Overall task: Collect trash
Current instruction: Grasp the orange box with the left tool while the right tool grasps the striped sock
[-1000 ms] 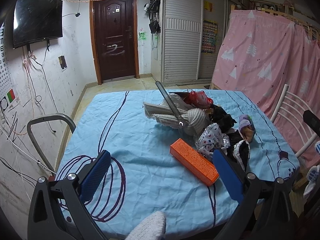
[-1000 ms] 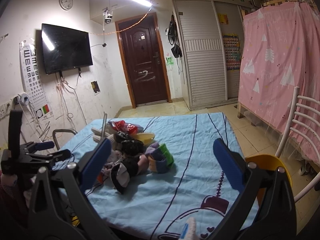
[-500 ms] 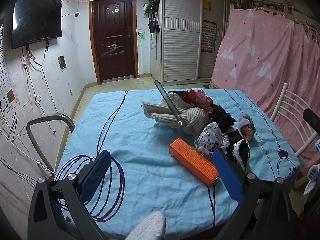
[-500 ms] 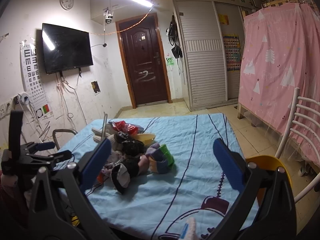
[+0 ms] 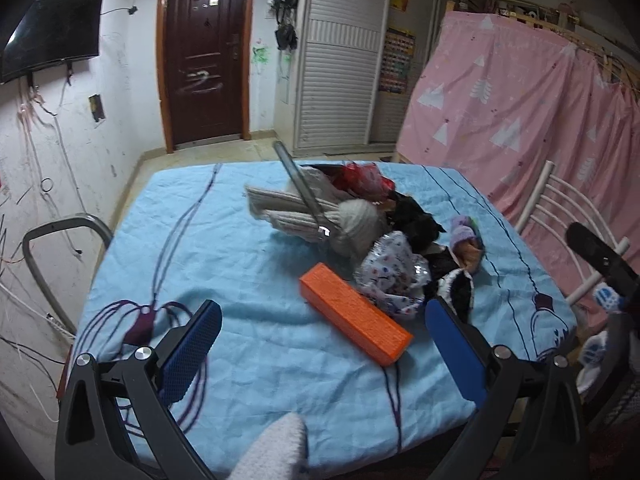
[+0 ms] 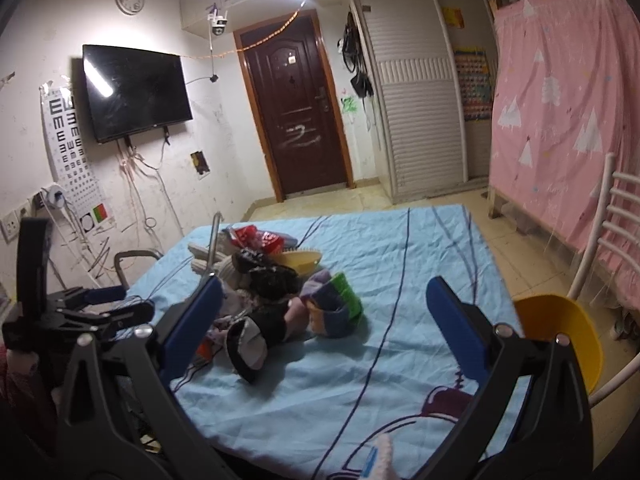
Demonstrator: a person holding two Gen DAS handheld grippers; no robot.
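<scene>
A pile of clutter lies on the blue-clothed table [image 5: 240, 272]. In the left wrist view, an orange box [image 5: 354, 318] lies nearest, beside a crinkled patterned wrapper [image 5: 390, 272]. Behind them are cream knitted items [image 5: 316, 216], black clothing [image 5: 416, 220], a purple sock [image 5: 466, 240] and a red wrapper [image 5: 362, 178]. My left gripper [image 5: 324, 348] hangs open over the near table edge, short of the box. My right gripper [image 6: 324, 320] is open too, with the purple and green sock [image 6: 332, 308] and the red wrapper [image 6: 260, 236] beyond its fingers. Neither holds anything.
A metal rod [image 5: 300, 192] leans up out of the pile. A yellow bowl [image 6: 300, 258] sits among the clutter, and a yellow container [image 6: 568, 336] is by the white chair [image 6: 612, 240] on the right. A grey chair back [image 5: 60, 236] stands left of the table. My left gripper [image 6: 120, 302] shows at left.
The left wrist view has shifted a little, so the pile and orange box sit slightly further left in frame. Both grippers stay open, and nothing on the table has moved.
</scene>
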